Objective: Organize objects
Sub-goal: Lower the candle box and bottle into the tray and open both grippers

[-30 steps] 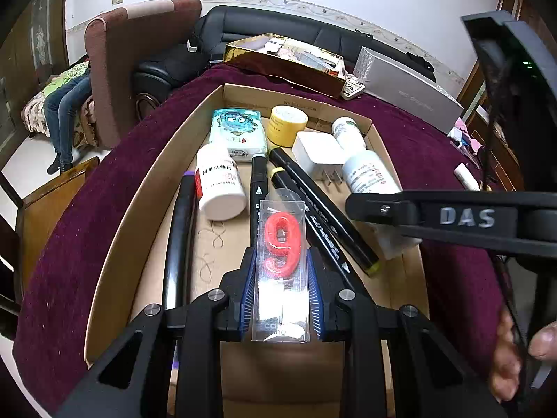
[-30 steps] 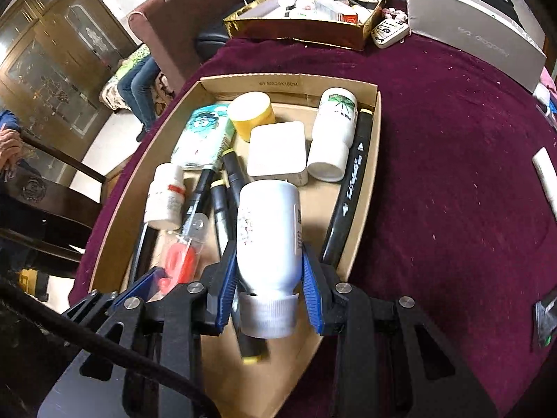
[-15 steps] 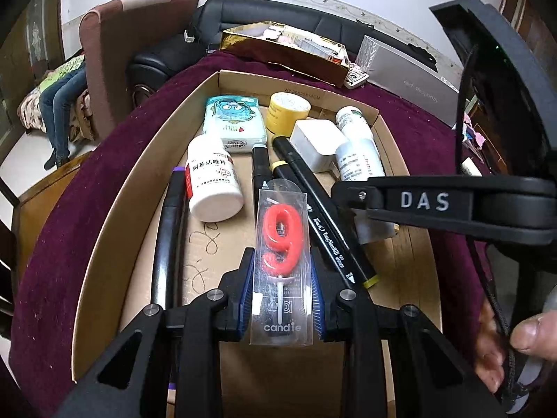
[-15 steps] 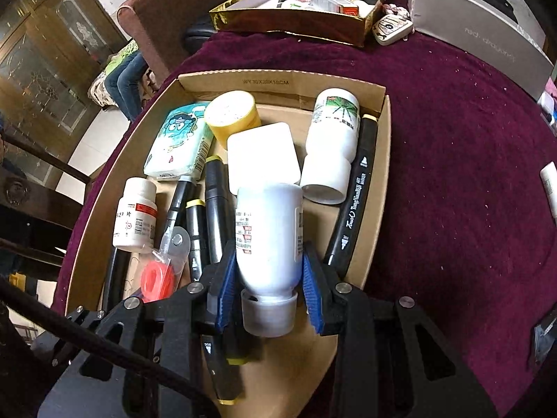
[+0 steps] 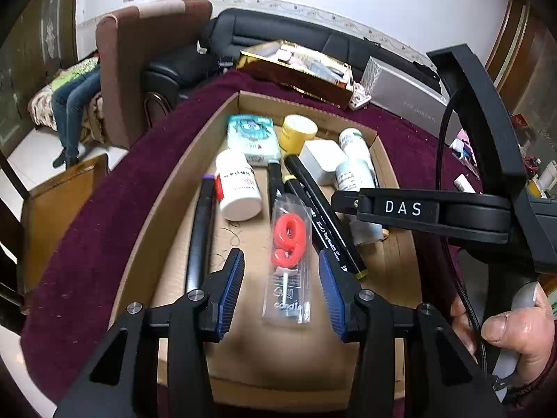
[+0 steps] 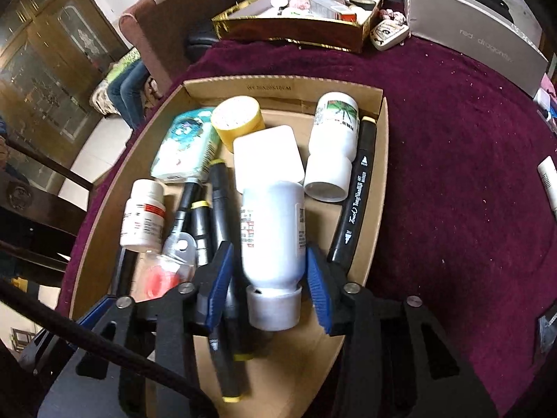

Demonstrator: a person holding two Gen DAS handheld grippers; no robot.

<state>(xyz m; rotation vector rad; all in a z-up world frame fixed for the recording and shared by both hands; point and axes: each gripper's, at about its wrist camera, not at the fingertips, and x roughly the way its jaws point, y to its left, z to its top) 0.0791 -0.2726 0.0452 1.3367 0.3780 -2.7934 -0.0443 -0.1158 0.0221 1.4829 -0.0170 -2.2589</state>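
Note:
A cardboard box on a maroon cloth holds several items. My left gripper is open, its pads well apart on either side of a clear packet with a red number 9 candle, which lies on the box floor. My right gripper is open, its pads just clear of a white bottle with a grey cap lying in the box. The candle packet shows blurred at the left in the right wrist view.
The box also holds black markers, a small white pill bottle, a tissue pack, a yellow tape roll, a white adapter and another white bottle. A gold tray and grey box stand behind.
Both grippers have opened. The left let go of the candle packet, which now lies on the box floor. The right let go of the white bottle, now lying in the box.

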